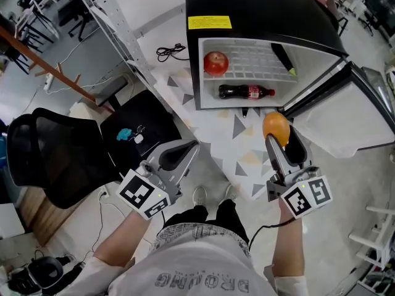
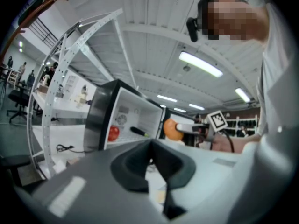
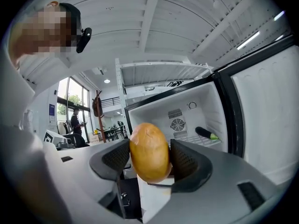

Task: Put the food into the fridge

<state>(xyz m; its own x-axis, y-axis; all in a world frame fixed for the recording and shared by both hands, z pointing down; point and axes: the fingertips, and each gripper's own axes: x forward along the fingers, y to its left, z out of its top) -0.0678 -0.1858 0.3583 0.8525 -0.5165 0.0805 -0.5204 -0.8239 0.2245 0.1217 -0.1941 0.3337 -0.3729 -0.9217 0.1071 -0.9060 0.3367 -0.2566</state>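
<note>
The orange (image 1: 276, 128), or an orange-brown fruit much like one, sits squeezed between the right gripper (image 1: 281, 142) pads, held just outside the open mini fridge (image 1: 259, 5). Inside: a red apple (image 1: 216, 62), a cola bottle (image 1: 245, 92) lying along the front, a dark green-tipped vegetable (image 1: 282, 59) at the right. The door (image 1: 345, 116) is swung wide beside the fruit. The left gripper (image 1: 185, 150) hangs low, jaws together, holding nothing, near the black chair (image 1: 55, 159).

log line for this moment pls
right tongs: shut on orange fruit | left tongs: shut, empty | fridge: door open, apple and cola bottle inside
</note>
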